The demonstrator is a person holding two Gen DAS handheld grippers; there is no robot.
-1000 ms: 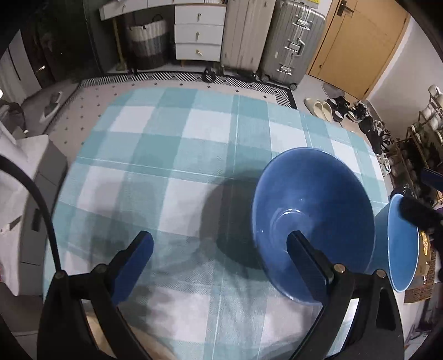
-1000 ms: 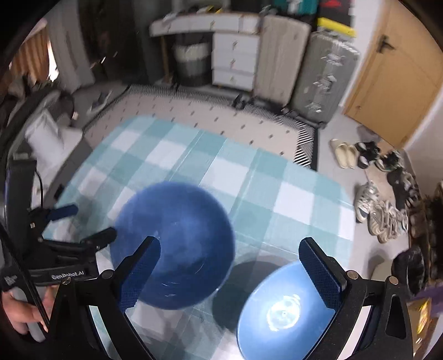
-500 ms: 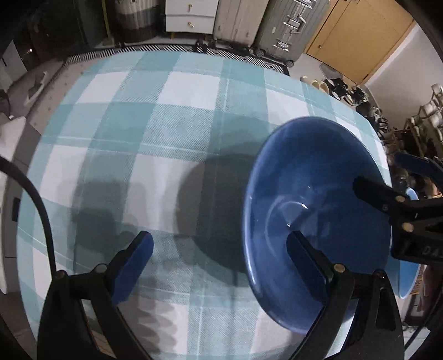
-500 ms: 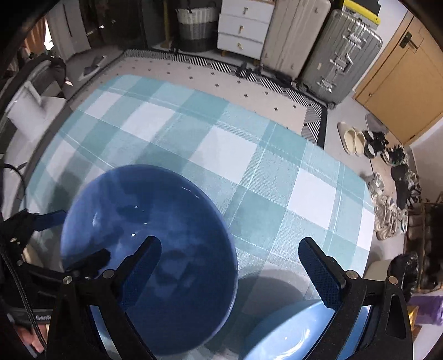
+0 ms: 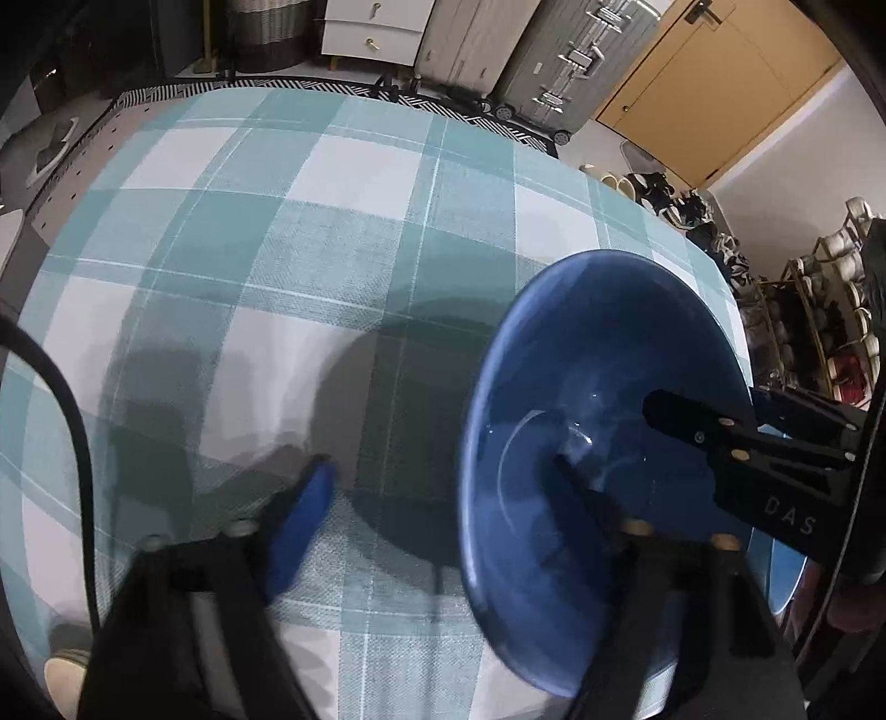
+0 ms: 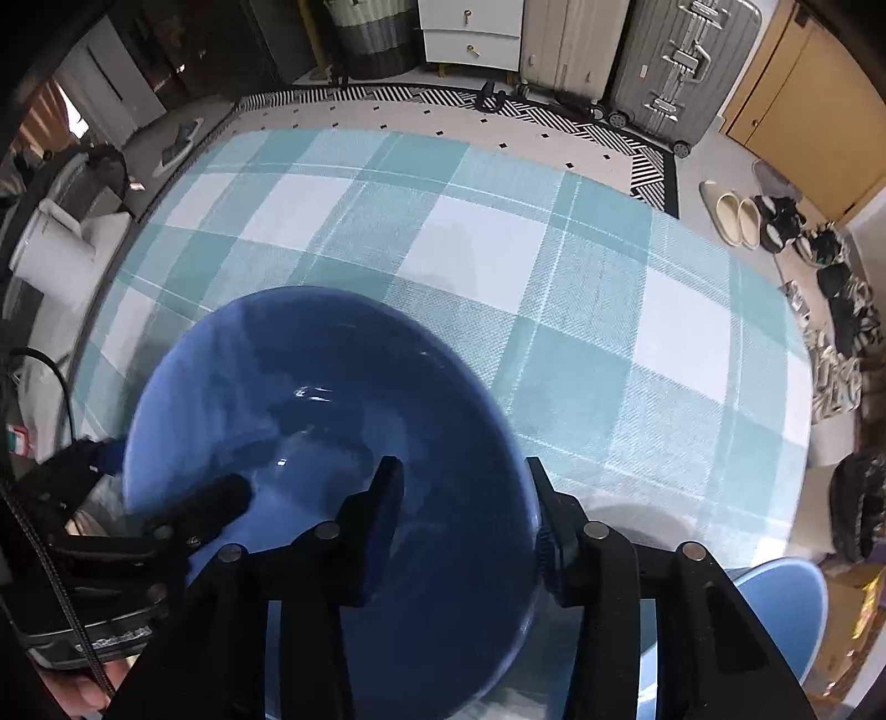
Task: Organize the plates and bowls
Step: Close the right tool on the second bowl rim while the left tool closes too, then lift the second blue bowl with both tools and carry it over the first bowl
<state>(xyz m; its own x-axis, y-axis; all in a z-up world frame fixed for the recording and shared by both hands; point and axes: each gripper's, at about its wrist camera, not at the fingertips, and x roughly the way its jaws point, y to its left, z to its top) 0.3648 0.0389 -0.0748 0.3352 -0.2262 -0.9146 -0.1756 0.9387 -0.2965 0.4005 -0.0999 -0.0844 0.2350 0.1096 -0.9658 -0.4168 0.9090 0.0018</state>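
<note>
A dark blue bowl [image 5: 598, 343] [image 6: 310, 376] stands on the teal checked tablecloth [image 5: 332, 221] [image 6: 498, 249]. My left gripper [image 5: 443, 490] straddles the bowl's left rim, one finger inside and the blurred blue pad outside, still clear of the wall. Its jaws are closing. My right gripper [image 6: 465, 493] straddles the opposite rim, with the outer finger close against the wall and the inner finger apart from it, and its jaws are closing too. Each gripper shows in the other's view. A lighter blue dish [image 6: 786, 598] [image 5: 786, 576] lies beside the bowl, partly hidden.
The table's far edge drops to a patterned rug [image 6: 554, 122]. Suitcases [image 6: 675, 61] and a white drawer unit [image 6: 470, 27] stand beyond it. Shoes [image 6: 736, 216] and a shoe rack [image 5: 830, 310] lie to the right. A black cable [image 5: 61, 399] runs along the left.
Both grippers have come down over the dark blue bowl, and their jaws have narrowed from wide to about half. The right gripper's fingers now straddle the bowl's rim.
</note>
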